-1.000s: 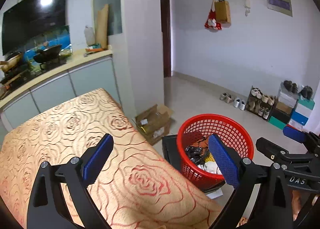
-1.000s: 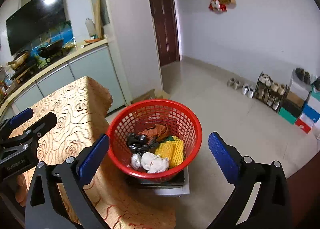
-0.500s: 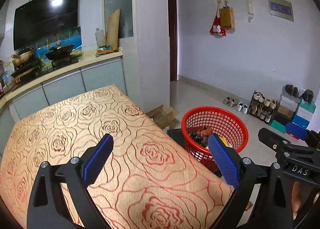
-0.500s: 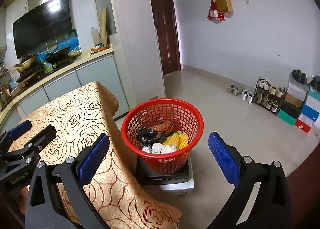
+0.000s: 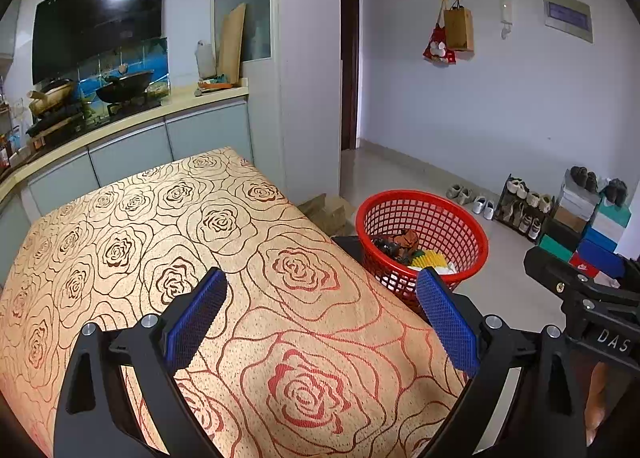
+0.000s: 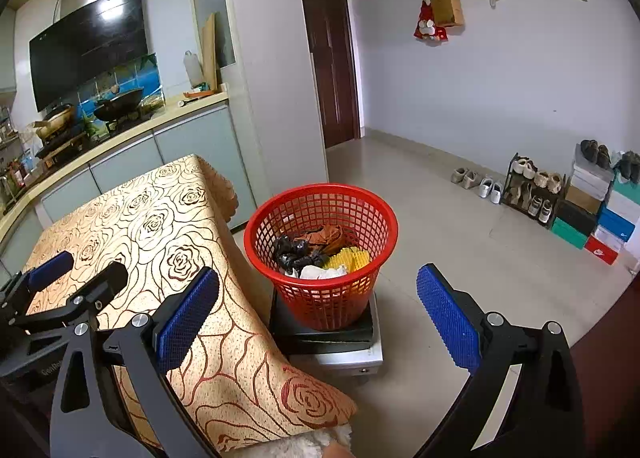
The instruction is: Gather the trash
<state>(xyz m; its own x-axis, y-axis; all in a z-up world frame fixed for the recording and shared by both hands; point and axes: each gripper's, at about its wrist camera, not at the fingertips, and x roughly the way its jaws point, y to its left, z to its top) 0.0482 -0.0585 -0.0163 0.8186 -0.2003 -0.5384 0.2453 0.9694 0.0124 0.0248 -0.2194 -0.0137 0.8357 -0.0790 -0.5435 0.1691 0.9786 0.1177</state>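
Left gripper (image 5: 320, 316): drawn back and raised; more of the rose-patterned tablecloth (image 5: 168, 242) is exposed beneath it.
Red basket (image 5: 424, 238): shifted toward 2 o'clock, seen smaller.
Right gripper (image 6: 318, 312): withdrawn from the basket, now seen farther off at 12 o'clock; the stand (image 6: 332, 334) under it is revealed.

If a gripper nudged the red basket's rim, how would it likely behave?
The red basket looks like thin plastic mesh, so probably light and slightly flexible. It holds only a little trash and sits raised on a dark stand, so it would likely slide or tip.
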